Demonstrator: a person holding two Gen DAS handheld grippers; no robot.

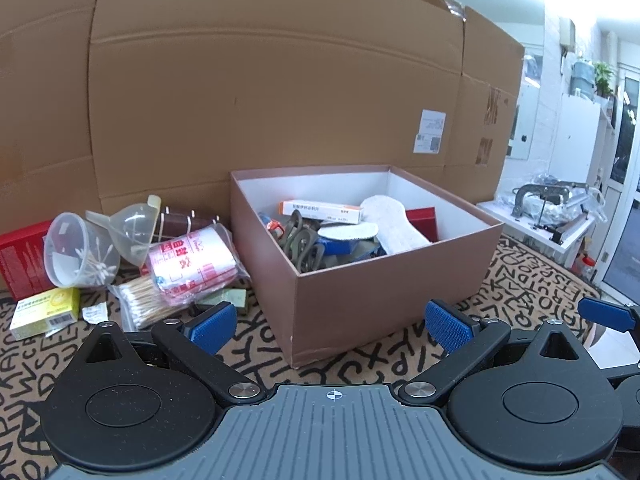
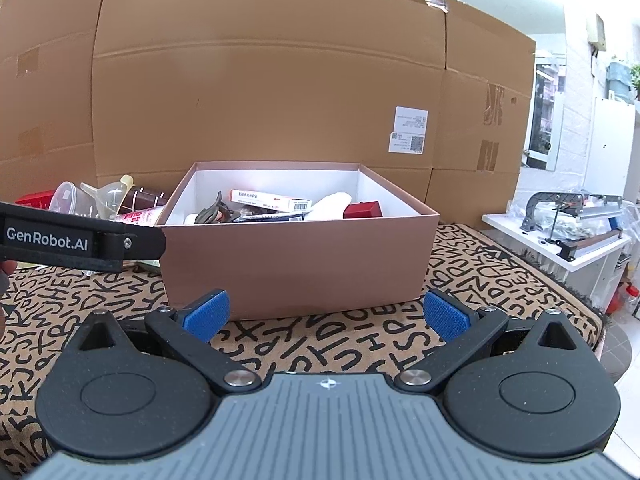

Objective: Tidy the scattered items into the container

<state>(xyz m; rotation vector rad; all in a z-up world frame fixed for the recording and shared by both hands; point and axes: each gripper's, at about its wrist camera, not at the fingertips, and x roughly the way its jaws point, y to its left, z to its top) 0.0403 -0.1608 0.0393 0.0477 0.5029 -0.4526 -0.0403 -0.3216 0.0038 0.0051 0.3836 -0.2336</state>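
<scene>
- The open pinkish-brown cardboard container [image 1: 384, 280] is shown at 12 o'clock on the letter-patterned mat [image 1: 360, 364]; it already holds an orange-and-white medicine carton [image 1: 320, 211], a white shoe insole [image 1: 394, 222], a small red box [image 1: 424, 220] and olive straps [image 1: 304, 246]
- The left gripper [image 1: 330, 326] is held wide open above the mat with nothing between its blue pads [image 1: 212, 326]
- The right gripper [image 2: 326, 316] is likewise spread wide and empty, facing the container's near wall
- Still scattered at 10 o'clock of the left view: a clear plastic tub of cotton swabs [image 1: 80, 252], a clear funnel [image 1: 134, 232], a red-printed plastic packet [image 1: 192, 268], a bagged bundle of wooden swabs [image 1: 142, 306], a yellow medicine box [image 1: 44, 312] and a flat red box [image 1: 20, 260]
- The task is judged partly done: several items are stowed, while the left-hand heap remains to be moved
</scene>
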